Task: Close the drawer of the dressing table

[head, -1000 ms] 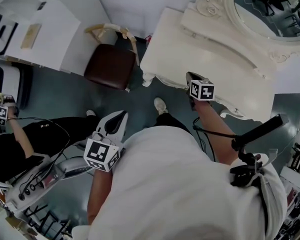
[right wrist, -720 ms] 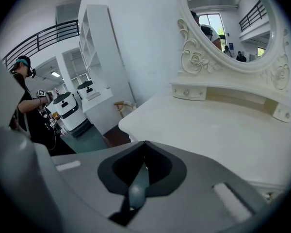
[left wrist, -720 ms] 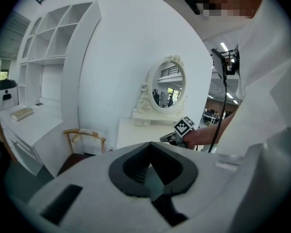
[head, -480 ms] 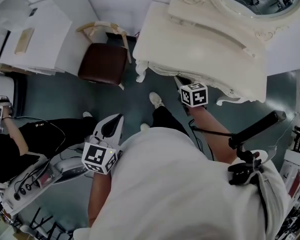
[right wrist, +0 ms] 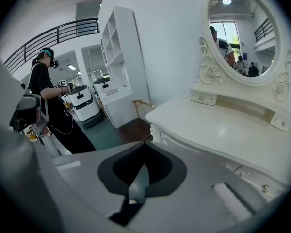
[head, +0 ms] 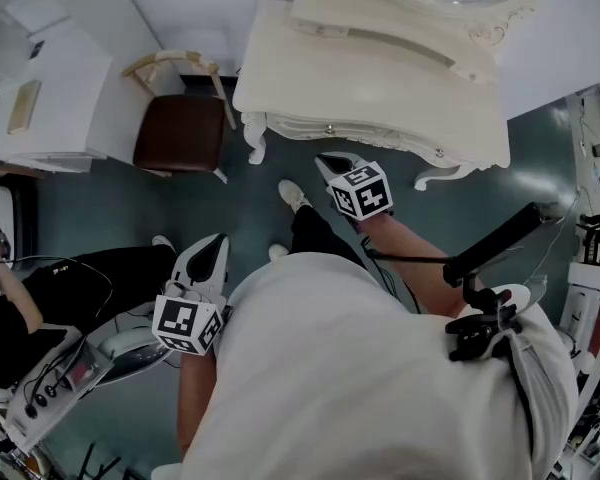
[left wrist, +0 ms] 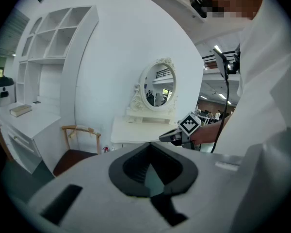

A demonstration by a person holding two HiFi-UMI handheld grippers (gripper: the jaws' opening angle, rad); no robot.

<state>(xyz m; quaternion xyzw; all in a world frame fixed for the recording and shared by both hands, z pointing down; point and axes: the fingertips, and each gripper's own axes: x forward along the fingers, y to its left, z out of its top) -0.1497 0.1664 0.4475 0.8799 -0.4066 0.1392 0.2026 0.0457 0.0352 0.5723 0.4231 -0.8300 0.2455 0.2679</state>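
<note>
Dressing table (head: 365,68) sits at upper centre of the head view. Its drawer (head: 385,136) is the carved strip with small knobs under the top, and it looks flush or nearly so; I cannot tell whether a gap is left. Right gripper (head: 327,160), jaws together and empty, points at that front from just below, not touching; left gripper (head: 218,240), also closed on nothing, hangs at lower left, well apart. Judgement: a rigid, fairly light wooden box on runners; push squarely with the closed tips on the flat front between the knobs, off the carving.
</note>
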